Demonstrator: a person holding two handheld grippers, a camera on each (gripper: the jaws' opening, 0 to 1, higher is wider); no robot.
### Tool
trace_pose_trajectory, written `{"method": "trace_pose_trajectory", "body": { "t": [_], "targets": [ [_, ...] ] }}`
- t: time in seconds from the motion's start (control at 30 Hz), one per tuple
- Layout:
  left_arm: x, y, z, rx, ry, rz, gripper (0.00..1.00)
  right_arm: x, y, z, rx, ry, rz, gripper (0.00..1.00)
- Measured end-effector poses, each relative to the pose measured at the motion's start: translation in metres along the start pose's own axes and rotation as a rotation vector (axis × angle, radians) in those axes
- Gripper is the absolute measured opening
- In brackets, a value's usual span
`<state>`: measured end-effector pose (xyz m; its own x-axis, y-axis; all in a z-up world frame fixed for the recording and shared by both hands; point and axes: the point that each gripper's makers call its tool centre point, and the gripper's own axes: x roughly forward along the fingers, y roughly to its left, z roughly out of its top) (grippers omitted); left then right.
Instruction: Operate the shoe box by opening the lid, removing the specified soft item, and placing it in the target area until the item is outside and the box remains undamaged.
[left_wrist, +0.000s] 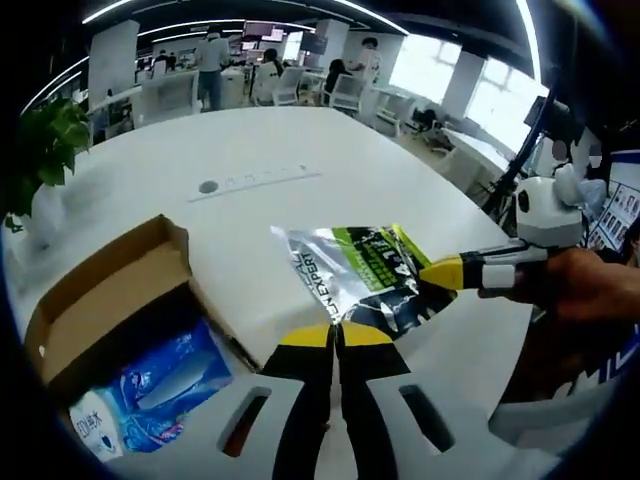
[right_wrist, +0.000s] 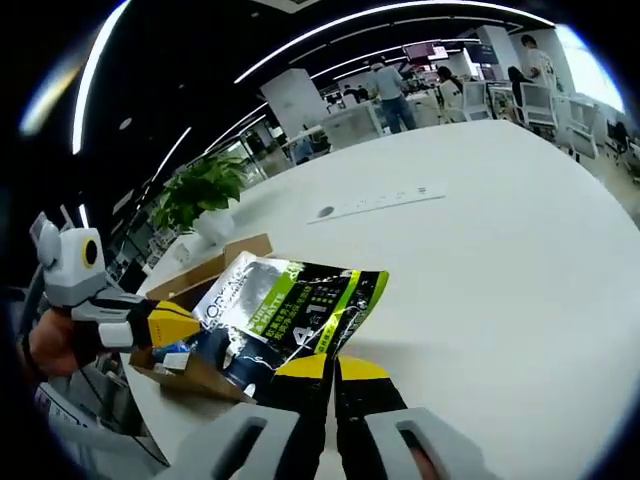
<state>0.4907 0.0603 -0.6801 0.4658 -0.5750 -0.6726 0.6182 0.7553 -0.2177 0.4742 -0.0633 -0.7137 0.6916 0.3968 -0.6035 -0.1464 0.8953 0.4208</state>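
Silver-green packet (left_wrist: 365, 272) held over white table (left_wrist: 300, 150), outside open cardboard box (left_wrist: 105, 300). Left gripper (left_wrist: 338, 335) clamped on its near edge, right gripper (right_wrist: 333, 367) pinching the other end. Blue pouch (left_wrist: 160, 385) in box.

White table (left_wrist: 300, 150) stretching back across an open office; a grey round insert (left_wrist: 208, 186) and a long flush strip (left_wrist: 262, 180) lying in its top, seen again in the right gripper view (right_wrist: 325, 212). Potted green plant (right_wrist: 200, 190) standing at the table's edge (left_wrist: 45, 140). People (left_wrist: 210, 60) standing and sitting among white chairs (left_wrist: 345, 92) behind. Ceiling light strips (right_wrist: 300, 45) glowing overhead.
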Motion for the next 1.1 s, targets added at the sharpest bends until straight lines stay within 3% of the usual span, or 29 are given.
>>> {"method": "trace_pose_trajectory", "body": {
  "t": [0.53,1.1],
  "targets": [
    [0.039,0.01,-0.01,0.106,0.102,-0.004,0.01,0.029,-0.023,0.002,-0.007,0.034,0.001,0.0],
    [0.067,0.008,-0.014,0.16,0.154,-0.02,0.01,0.045,-0.049,-0.009,0.012,0.075,-0.008,0.0]
  ]
}}
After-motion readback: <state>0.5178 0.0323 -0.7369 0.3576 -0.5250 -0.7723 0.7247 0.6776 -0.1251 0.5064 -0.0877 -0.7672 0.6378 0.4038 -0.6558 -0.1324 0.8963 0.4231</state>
